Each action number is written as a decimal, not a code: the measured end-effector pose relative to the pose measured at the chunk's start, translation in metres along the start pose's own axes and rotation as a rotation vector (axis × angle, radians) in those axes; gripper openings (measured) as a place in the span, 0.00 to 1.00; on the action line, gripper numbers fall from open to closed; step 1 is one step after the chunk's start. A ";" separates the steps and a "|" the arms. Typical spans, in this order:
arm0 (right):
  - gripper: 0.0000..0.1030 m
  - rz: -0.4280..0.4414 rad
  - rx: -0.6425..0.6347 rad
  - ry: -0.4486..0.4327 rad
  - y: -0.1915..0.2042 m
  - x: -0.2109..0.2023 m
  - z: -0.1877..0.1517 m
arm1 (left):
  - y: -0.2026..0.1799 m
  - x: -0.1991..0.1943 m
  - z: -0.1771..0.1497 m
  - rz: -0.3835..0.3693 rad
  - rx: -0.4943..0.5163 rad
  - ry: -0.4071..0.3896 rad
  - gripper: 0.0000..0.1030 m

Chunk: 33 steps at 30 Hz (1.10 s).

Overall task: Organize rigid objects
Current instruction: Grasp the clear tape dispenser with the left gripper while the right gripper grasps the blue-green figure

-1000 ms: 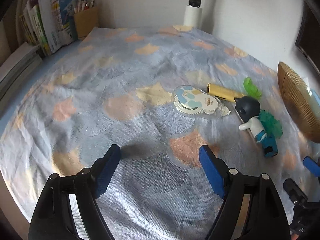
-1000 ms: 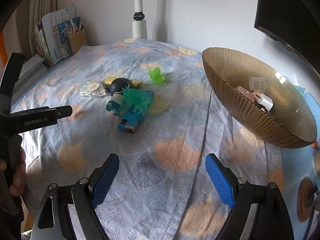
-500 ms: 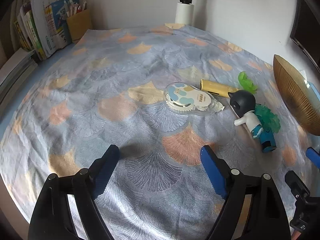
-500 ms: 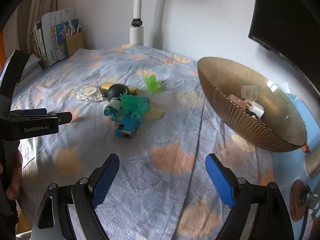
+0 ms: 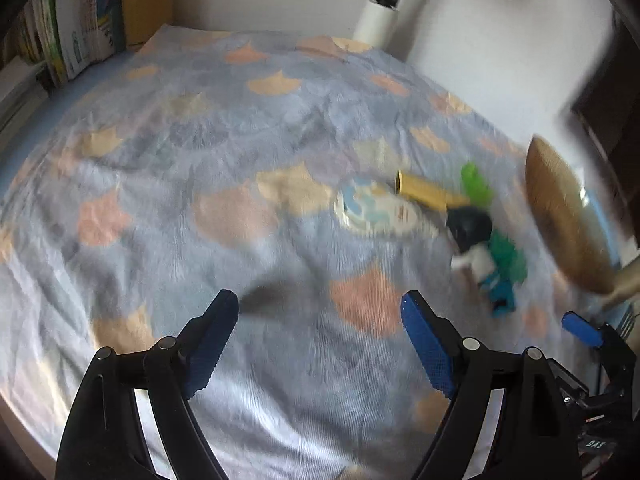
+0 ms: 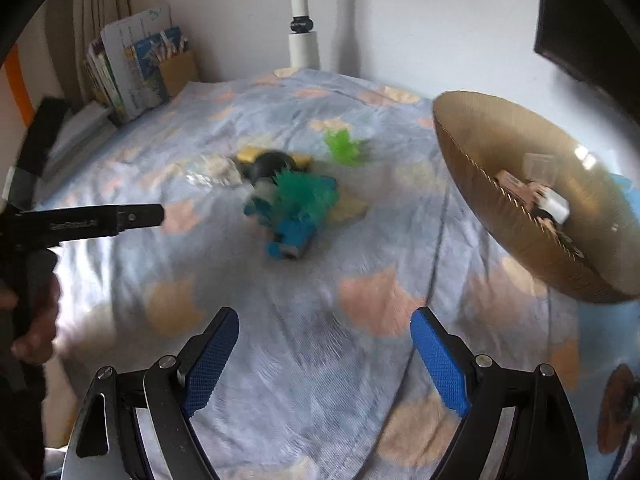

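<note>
Several small objects lie together on the patterned cloth: a toy figure with a dark helmet (image 5: 474, 236) (image 6: 272, 168), a dark green spiky toy (image 6: 304, 194) (image 5: 506, 252), a light green spiky toy (image 6: 344, 146) (image 5: 476, 184), a yellow tube (image 5: 424, 192) and a correction tape dispenser (image 5: 376, 210) (image 6: 212, 174). A gold ribbed bowl (image 6: 520, 216) (image 5: 560, 216) at the right holds several small items. My left gripper (image 5: 320, 336) is open and empty, short of the dispenser. My right gripper (image 6: 324, 344) is open and empty, short of the toy figure.
Books and a cardboard pen holder (image 5: 146, 10) stand at the far left corner. A white pole (image 6: 304, 40) rises at the back. A dark screen edge (image 6: 592, 24) is at the upper right. The left gripper's body (image 6: 80, 222) shows at the left of the right wrist view.
Both views are blurred by motion. Both grippers have drawn back and upward from the cloth, and the objects look smaller and farther. Both stay open.
</note>
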State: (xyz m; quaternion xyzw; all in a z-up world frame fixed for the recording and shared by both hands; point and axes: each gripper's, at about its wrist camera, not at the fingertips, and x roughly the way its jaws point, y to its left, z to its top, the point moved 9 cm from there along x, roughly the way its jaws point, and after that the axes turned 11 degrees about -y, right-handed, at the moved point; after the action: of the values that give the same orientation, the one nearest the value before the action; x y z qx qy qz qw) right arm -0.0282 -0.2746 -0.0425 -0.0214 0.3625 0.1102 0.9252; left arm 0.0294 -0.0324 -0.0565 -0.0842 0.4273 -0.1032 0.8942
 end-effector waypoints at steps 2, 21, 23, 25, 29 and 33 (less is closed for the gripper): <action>0.84 0.044 0.026 0.008 0.001 0.003 0.018 | -0.007 0.003 0.012 -0.003 0.025 -0.012 0.80; 0.38 -0.049 -0.091 0.064 0.024 0.068 0.032 | -0.055 0.052 0.023 0.069 0.159 -0.012 0.78; 0.35 -0.043 -0.093 0.064 0.022 0.062 0.028 | -0.047 0.041 0.019 0.055 0.155 -0.003 0.78; 0.34 -0.045 -0.086 0.060 0.017 0.056 0.024 | -0.031 0.030 0.016 0.071 0.123 -0.006 0.78; 0.35 -0.026 0.019 0.042 0.000 0.047 0.016 | -0.011 0.021 0.017 0.063 0.065 -0.009 0.78; 0.36 0.000 0.025 0.056 -0.003 0.046 0.016 | -0.019 0.025 0.019 -0.009 0.044 0.004 0.78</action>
State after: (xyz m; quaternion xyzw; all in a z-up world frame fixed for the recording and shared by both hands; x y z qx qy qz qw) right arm 0.0160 -0.2669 -0.0616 -0.0127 0.3897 0.1049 0.9149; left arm 0.0579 -0.0557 -0.0588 -0.0664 0.4266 -0.1168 0.8944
